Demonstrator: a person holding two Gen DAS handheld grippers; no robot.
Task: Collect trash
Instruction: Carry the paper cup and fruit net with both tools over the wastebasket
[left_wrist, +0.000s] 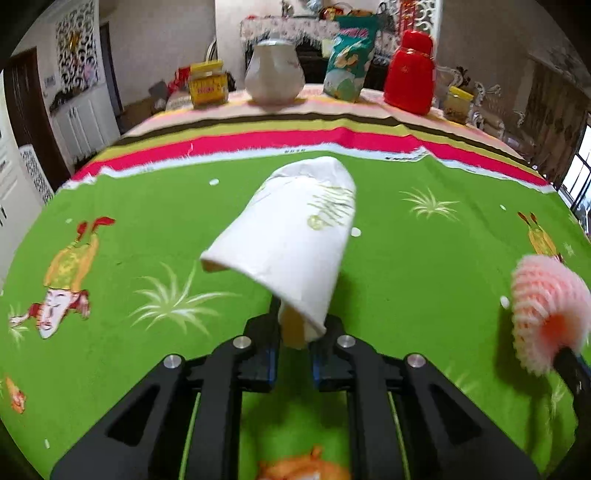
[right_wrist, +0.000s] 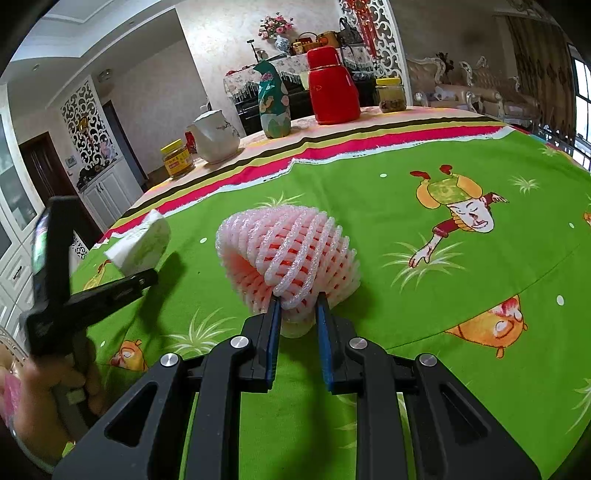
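I had both pieces of trash in hand over the green tablecloth (left_wrist: 424, 258). The left gripper (left_wrist: 295, 341) was clenched on the rim of a crushed paper cup (left_wrist: 291, 236), and the right gripper (right_wrist: 297, 314) was pinching the lower edge of a pink foam fruit net (right_wrist: 291, 251). Both looked featherlight to me. The cup seemed thin and already flattened, likely to fold further rather than slip, so a grip on the doubled rim looked sound. The net I judged springy and squashy; a pinch on a bunched edge, as I had it, should hold better than one across its open mesh. The cup's long axis ran away from the jaws toward the far side of the table, closed base leading, mouth at the pads. The net lay likewise, its rounded dome pointing away and slightly left, its open end at my jaws.
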